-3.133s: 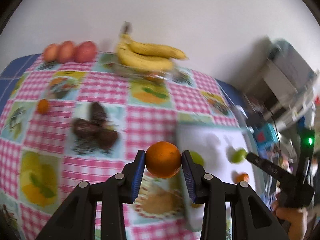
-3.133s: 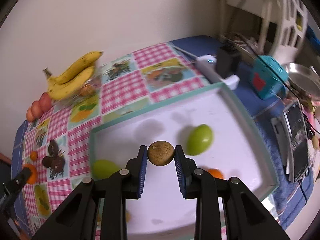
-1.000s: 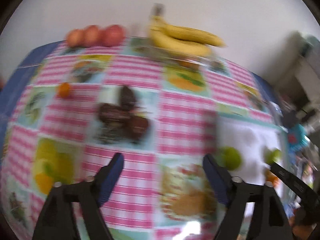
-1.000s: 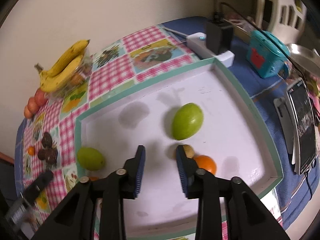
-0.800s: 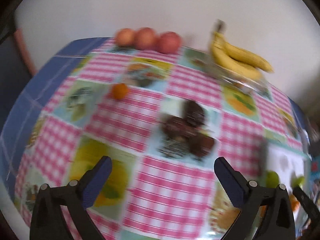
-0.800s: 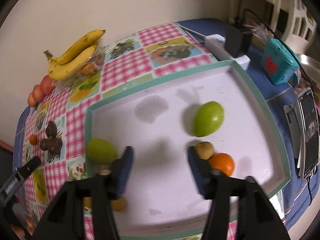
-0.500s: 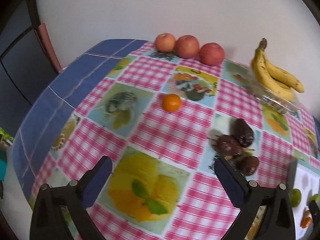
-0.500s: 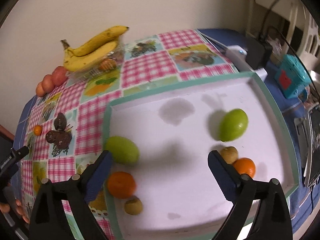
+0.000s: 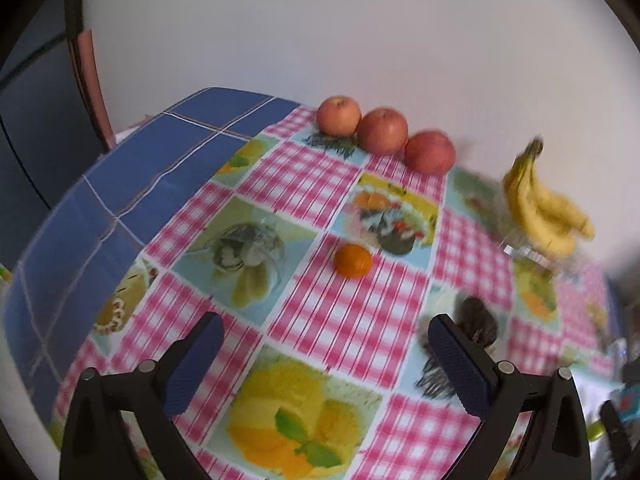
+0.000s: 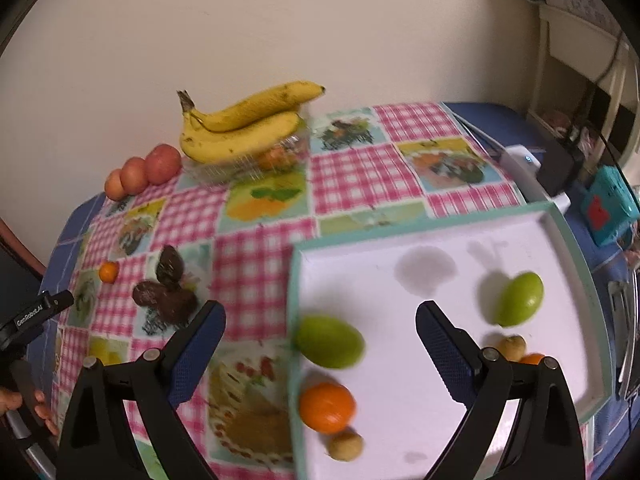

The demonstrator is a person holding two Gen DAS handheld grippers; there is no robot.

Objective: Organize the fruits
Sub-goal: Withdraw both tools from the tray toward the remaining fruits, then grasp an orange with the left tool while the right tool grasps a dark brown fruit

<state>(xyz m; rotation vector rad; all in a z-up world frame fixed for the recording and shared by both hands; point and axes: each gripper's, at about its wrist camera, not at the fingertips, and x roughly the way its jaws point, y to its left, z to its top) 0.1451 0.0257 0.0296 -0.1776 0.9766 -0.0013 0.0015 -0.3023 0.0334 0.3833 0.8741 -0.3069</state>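
A table covered in a pink checked tablecloth [image 9: 344,320] with fruit pictures stands against a pale wall. The left gripper [image 9: 328,360] hangs over the cloth with its jaws spread wide and nothing between them; they have just been opening. Ahead of it lies a small orange [image 9: 353,261], and three apples [image 9: 384,131] sit in a row by the wall, with a bunch of bananas [image 9: 540,208] to their right. The right gripper [image 10: 320,348] is likewise released and empty, its jaws having just opened, above the near left part of a white tray [image 10: 560,216]. In the tray lie two green fruits [image 10: 330,341], two oranges [image 10: 327,407] and two small brown fruits [image 10: 346,445]. Dark fruits [image 10: 166,294] rest on the cloth.
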